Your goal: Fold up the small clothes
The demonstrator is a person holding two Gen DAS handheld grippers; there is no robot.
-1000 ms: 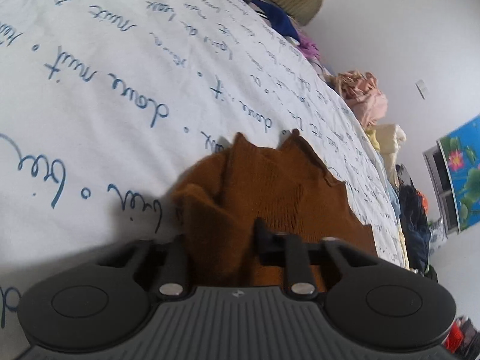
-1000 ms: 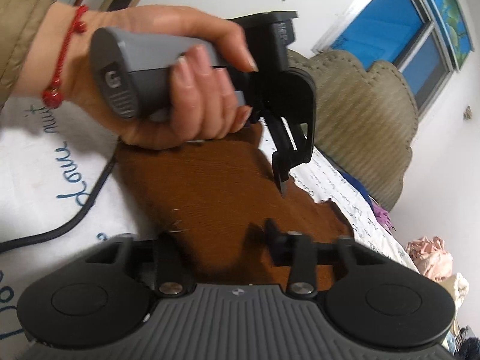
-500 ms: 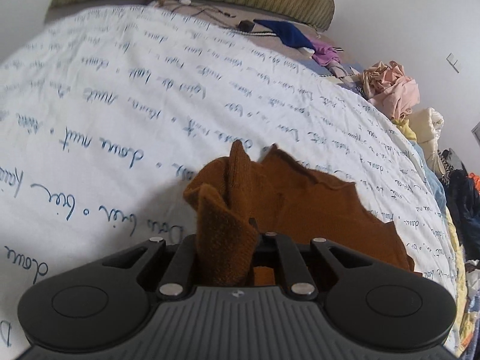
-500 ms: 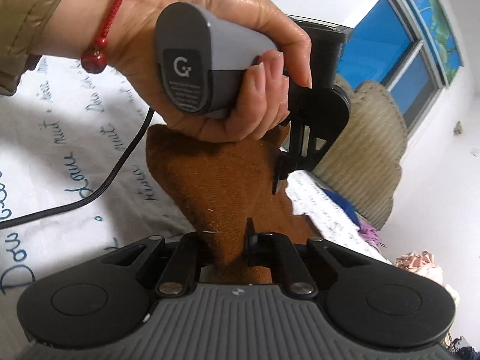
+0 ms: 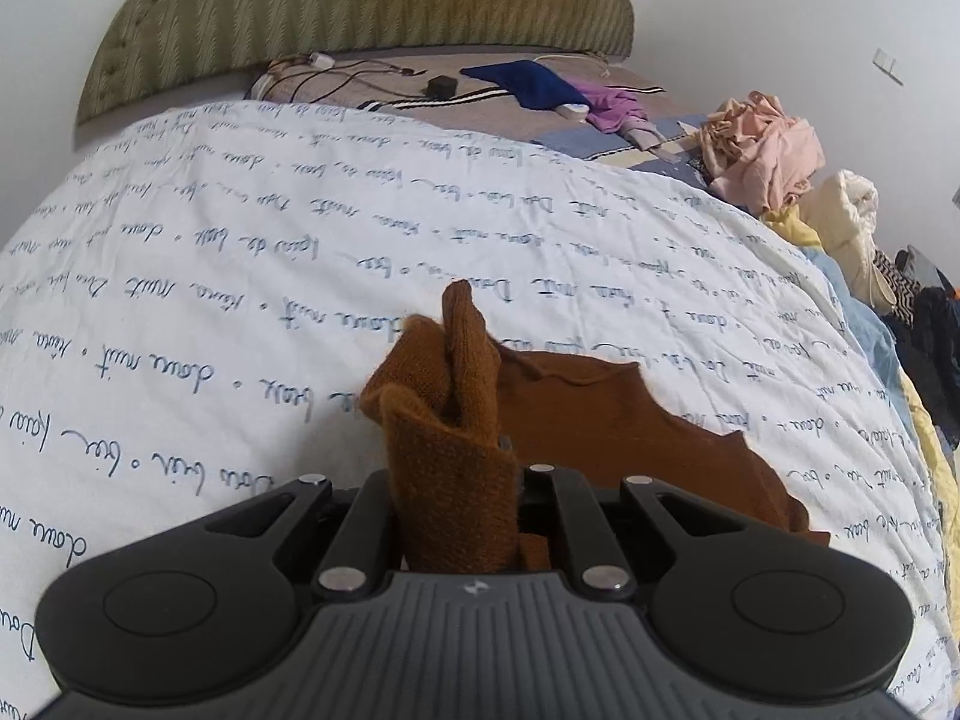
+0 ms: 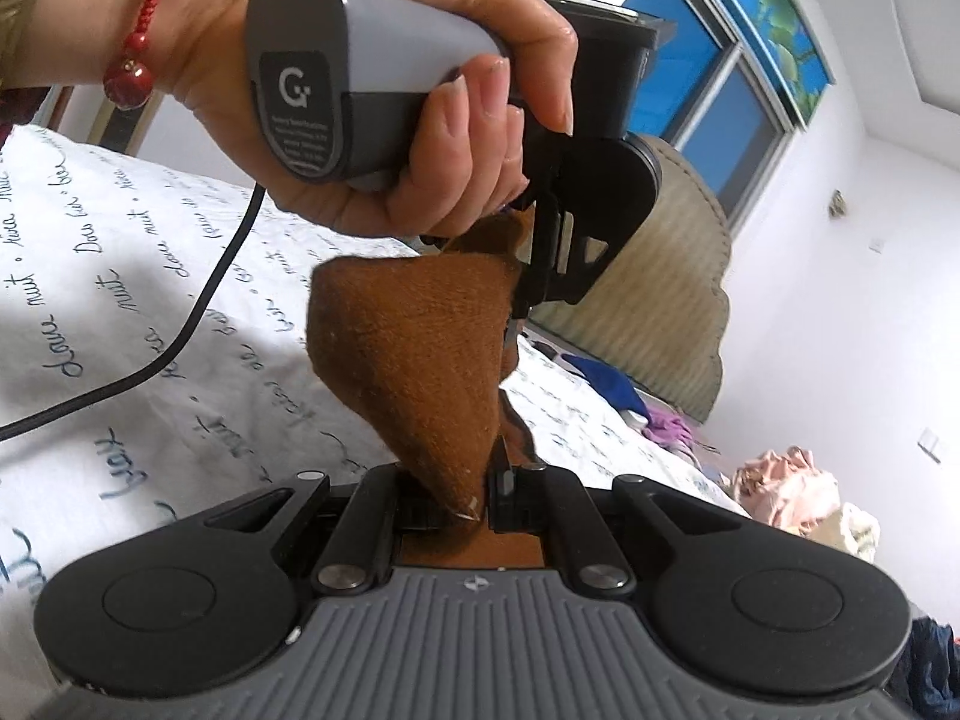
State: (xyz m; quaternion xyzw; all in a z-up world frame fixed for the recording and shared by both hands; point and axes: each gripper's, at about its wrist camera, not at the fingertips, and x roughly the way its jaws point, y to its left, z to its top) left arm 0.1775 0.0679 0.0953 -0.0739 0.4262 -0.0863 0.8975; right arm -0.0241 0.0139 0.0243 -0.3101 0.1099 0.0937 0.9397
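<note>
A small brown knitted garment (image 5: 576, 420) lies partly on the white bedsheet with blue handwriting print. My left gripper (image 5: 480, 480) is shut on one bunched edge of it, and the pinched fold stands up in front of the camera. In the right wrist view my right gripper (image 6: 480, 492) is shut on another corner of the brown garment (image 6: 420, 372), which stretches up as a taut sheet to the left gripper (image 6: 522, 306), held by a hand (image 6: 384, 138) just above. Most of both grippers' fingers is hidden by cloth.
An olive padded headboard (image 5: 360, 12) stands at the far end of the bed. Near it lie cables, a dark blue cloth (image 5: 528, 81) and a purple cloth (image 5: 612, 108). A heap of pink clothes (image 5: 762, 150) and more clothes line the right edge. A black cable (image 6: 180, 348) crosses the sheet.
Both grippers have risen with the brown garment, lifting its near edge off the sheet. The right gripper's jaws closed on the cloth. The left view tipped up, revealing the headboard.
</note>
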